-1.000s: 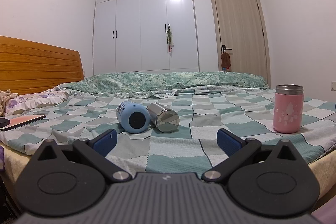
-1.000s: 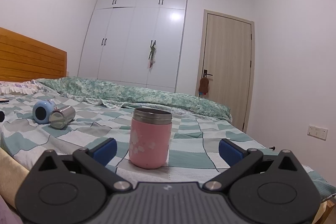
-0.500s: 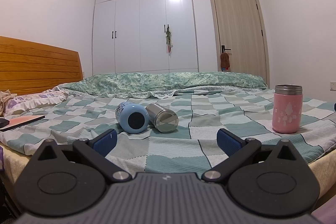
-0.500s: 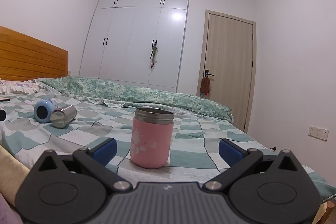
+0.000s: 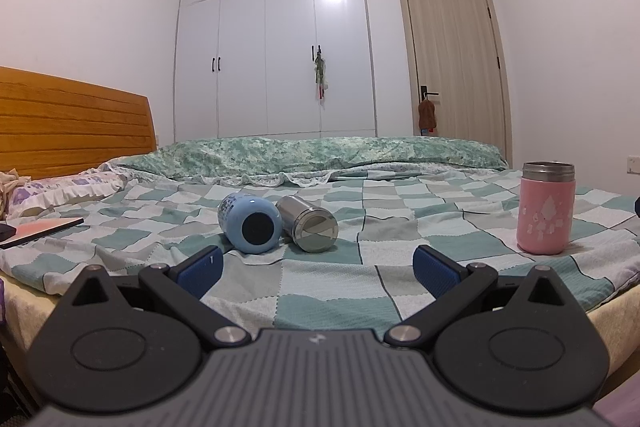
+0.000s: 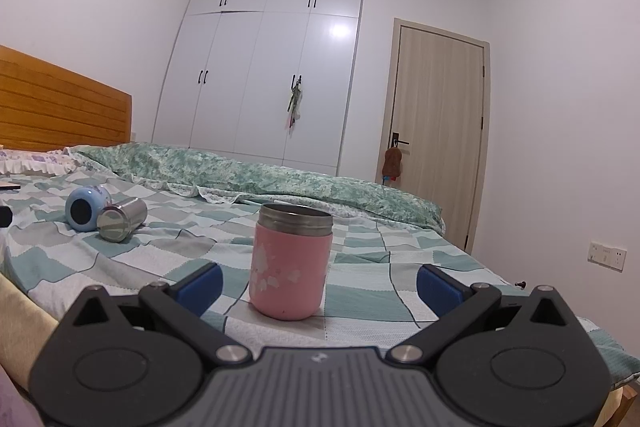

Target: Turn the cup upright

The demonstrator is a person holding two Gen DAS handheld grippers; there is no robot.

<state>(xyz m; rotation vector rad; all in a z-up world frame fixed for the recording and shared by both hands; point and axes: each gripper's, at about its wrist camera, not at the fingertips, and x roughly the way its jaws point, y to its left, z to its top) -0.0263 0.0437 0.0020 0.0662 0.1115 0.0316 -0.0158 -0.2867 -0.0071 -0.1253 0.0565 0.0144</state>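
Note:
A light blue cup [image 5: 250, 223] and a steel cup [image 5: 308, 229] lie on their sides, touching, on the checked bedspread [image 5: 320, 291], bases toward me. A pink cup [image 5: 546, 207] with a steel rim stands upright at the right. My left gripper [image 5: 318, 267] is open and empty, short of the two lying cups. My right gripper [image 6: 318, 285] is open and empty, with the pink cup [image 6: 290, 261] just beyond and between its fingertips. The blue cup [image 6: 86, 207] and steel cup [image 6: 120, 219] show far left in the right wrist view.
A wooden headboard [image 5: 72, 131] and pillow [image 5: 60, 187] are at the left, with a dark flat book [image 5: 38, 231] near the bed edge. A rolled green quilt [image 5: 320, 155] lies along the far side. White wardrobe [image 5: 276, 39] and door [image 5: 452, 63] stand behind.
The right gripper has drifted slightly right and closer to the pink cup. The left gripper has hardly moved. No cup has moved.

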